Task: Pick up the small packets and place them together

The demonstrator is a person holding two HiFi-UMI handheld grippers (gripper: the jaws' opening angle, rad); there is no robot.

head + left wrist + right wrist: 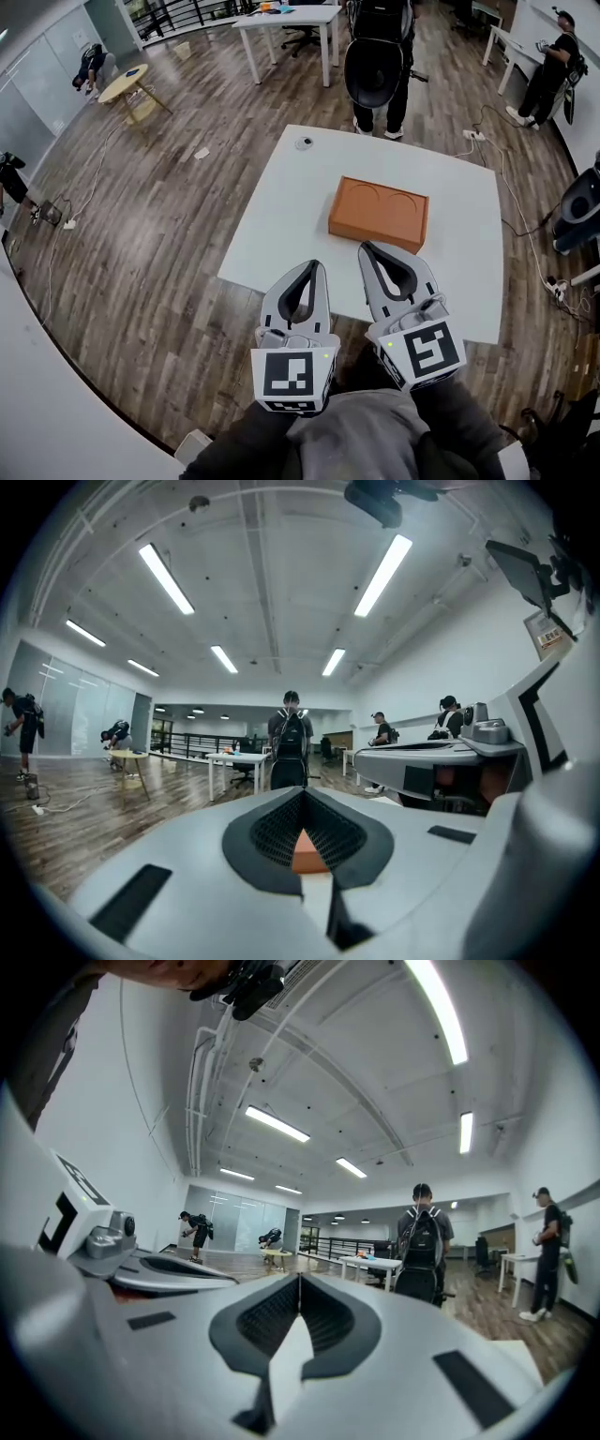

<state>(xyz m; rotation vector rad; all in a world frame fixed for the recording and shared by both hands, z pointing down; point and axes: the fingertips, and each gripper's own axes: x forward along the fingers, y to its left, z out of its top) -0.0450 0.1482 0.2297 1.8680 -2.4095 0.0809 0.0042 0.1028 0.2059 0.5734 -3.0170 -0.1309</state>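
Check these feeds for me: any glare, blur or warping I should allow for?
Head view: evenly lit and sharp, the orange tray clear on the white table, floor lines bowed at the edges. Left gripper view: heavy fisheye, black corners, ceiling strip lights blown out. Right gripper view: the same.

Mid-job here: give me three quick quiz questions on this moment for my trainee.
1. True or false: the left hand-held gripper and the right hand-held gripper are both shut and empty.
2. What colour is the box on the white table? A green, B orange, C black.
3. How many round recesses show in the top of the box?
Key: 1 true; 2 B; 3 two.
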